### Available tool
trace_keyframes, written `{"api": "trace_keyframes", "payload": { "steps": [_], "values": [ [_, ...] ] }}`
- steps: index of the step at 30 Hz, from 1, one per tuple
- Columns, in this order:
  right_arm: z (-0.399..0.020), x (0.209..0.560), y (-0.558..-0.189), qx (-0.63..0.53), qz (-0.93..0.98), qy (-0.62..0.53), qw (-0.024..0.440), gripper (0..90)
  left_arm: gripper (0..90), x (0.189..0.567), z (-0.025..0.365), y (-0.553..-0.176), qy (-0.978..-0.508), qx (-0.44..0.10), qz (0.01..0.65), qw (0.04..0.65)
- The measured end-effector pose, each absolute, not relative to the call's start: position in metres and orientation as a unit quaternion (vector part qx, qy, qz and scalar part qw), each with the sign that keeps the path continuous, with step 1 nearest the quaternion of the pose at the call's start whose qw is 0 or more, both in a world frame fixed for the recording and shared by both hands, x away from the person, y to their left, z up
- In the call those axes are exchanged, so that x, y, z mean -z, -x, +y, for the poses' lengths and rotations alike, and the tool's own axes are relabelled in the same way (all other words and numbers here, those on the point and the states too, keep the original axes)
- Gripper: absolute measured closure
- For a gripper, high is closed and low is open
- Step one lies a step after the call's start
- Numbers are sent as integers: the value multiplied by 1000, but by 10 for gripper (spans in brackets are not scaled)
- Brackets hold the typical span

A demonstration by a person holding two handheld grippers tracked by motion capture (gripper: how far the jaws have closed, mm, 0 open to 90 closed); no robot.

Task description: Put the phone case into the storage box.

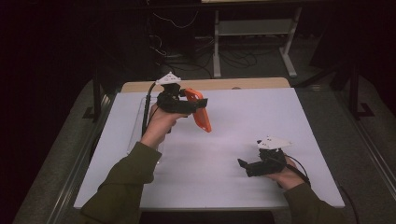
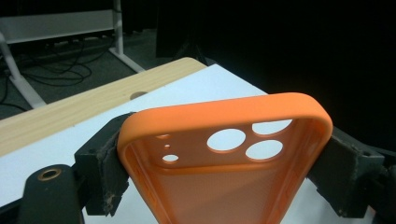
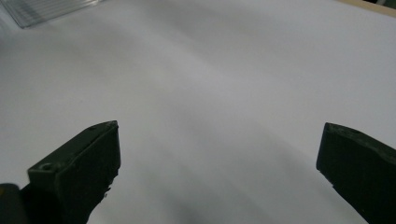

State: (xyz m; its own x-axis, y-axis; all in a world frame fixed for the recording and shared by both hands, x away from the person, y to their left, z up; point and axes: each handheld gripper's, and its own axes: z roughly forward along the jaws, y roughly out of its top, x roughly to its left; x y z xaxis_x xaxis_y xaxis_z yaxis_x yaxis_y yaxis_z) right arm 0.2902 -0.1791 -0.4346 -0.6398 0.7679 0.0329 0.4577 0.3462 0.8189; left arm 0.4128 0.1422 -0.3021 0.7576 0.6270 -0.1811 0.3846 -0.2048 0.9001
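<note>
— Orange, isn't it, that thing in the left gripper [image 1: 192,105]?

— Yes, an orange phone case [image 1: 200,112]. In the left gripper view the case [image 2: 224,154] sits between the two black jaws, which press on its long edges, one on each side. Its camera cut-outs are near the far end, and the white surface shows through them.

— Where is it over the desk [image 1: 224,186]?

— Lifted clear of the white top, toward the far left part, hanging tilted with its far end up. A clear plastic tray [image 1: 138,122] lies on the desk just under and behind the left hand [image 1: 159,122].

— And the right gripper [image 1: 243,164]?

— Low over the near right part of the desk, well apart from the case, pointing left. In the right gripper view its jaws stand wide with bare white desk [image 3: 201,84] between them; a corner of the clear tray [image 3: 51,10] shows at the top left.
</note>
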Motion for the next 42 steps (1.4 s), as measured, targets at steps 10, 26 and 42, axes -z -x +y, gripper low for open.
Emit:
{"api": "trace_keyframes", "payload": {
  "steps": [10, 26, 42],
  "values": [
    [-191, 439, -281, -433, 798, -379, 180, 0, 161, 294, 167, -420, -758, -138, 342, 538],
    [-189, 439, -280, -431, 801, -373, 184, 0, 160, 274, 194, -433, -740, -184, 366, 534],
    [-188, 440, -280, -431, 803, -370, 183, 0, 159, 268, 222, -454, -711, -234, 427, 507]
  ]
}}
